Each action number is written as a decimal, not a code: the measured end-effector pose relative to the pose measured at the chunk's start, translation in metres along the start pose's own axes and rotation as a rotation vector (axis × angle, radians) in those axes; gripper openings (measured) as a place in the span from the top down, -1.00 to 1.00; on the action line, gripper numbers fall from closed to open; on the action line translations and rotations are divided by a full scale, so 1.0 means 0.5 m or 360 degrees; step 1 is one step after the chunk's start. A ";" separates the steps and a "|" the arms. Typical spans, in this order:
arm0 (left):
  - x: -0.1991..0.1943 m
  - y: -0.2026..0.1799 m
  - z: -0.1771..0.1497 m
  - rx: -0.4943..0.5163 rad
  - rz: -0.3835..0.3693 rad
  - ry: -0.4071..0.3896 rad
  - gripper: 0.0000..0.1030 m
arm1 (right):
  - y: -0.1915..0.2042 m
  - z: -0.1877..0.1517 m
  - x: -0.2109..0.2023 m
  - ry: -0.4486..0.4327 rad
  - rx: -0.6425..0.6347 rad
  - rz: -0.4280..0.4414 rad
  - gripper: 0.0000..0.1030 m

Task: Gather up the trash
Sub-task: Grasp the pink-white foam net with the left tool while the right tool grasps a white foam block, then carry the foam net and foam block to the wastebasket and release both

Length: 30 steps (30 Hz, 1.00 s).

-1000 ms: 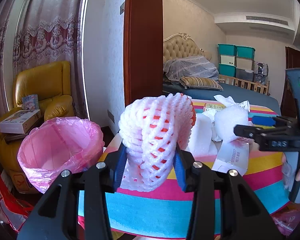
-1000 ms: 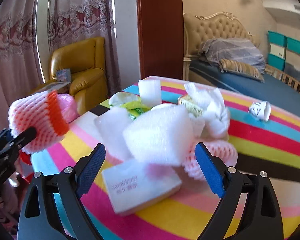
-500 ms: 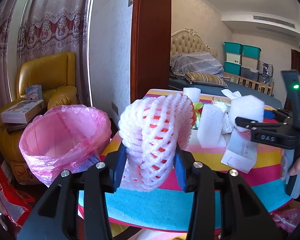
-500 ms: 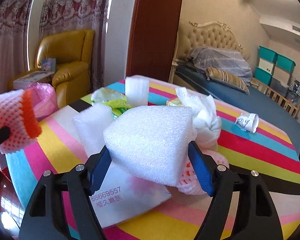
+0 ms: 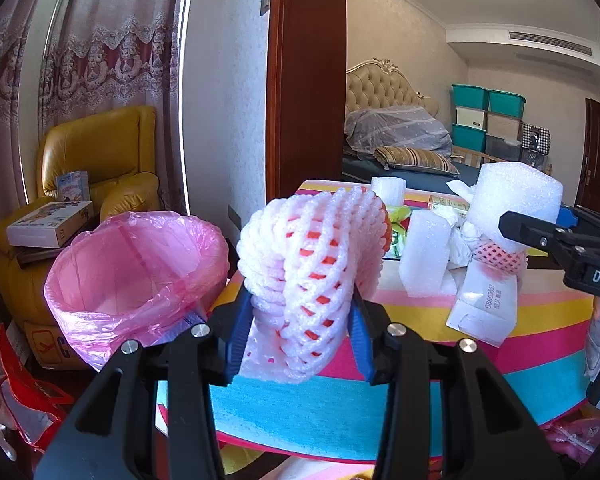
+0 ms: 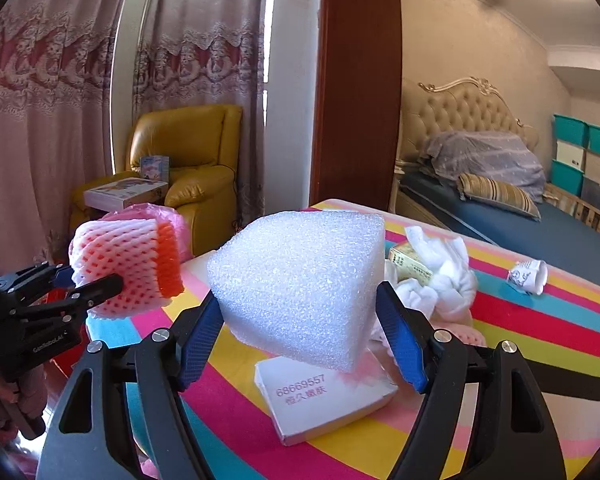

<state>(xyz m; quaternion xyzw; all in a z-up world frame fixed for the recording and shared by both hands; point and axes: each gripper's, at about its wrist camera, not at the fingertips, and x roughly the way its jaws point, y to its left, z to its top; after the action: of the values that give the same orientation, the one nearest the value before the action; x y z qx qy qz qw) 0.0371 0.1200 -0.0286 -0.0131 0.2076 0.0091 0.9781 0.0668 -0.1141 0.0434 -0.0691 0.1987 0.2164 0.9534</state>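
A white and orange foam fruit net [image 5: 316,280] is clamped in the left gripper [image 5: 300,340], just right of the pink-lined bin [image 5: 136,276]. A white foam block [image 6: 304,288] is clenched in the right gripper [image 6: 300,336], raised above the striped table [image 6: 540,344]. Beneath it a white box [image 6: 324,400] printed "6866957" is seen. One paper cup [image 6: 528,276], a crumpled tissue [image 6: 440,272] and another foam piece [image 5: 426,252] are left farther from the bin.

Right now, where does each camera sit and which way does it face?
Left wrist: sits behind the left claw, gripping a foam net; faces the pink-lined bin, table, bedroom; right claw at right edge.
Right wrist: sits behind the right claw, gripping a foam block; faces table, armchair; left claw at left.
Shared: both claws, net, block, bin, white box.
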 end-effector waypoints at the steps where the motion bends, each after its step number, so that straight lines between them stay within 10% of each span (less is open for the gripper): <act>1: 0.000 0.002 0.000 -0.0004 0.0004 -0.0001 0.17 | 0.004 0.000 0.002 0.0002 -0.0005 0.0016 -0.39; 30: 0.019 0.258 0.058 -0.0202 0.0444 -0.0021 0.11 | 0.241 0.083 0.179 0.0130 -0.0303 0.0559 -0.40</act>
<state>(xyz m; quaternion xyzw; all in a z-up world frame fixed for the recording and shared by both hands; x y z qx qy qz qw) 0.0544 0.2498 -0.0087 -0.0459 0.2000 0.1582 0.9658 0.1024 0.0375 0.0391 -0.1319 0.2249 0.3941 0.8813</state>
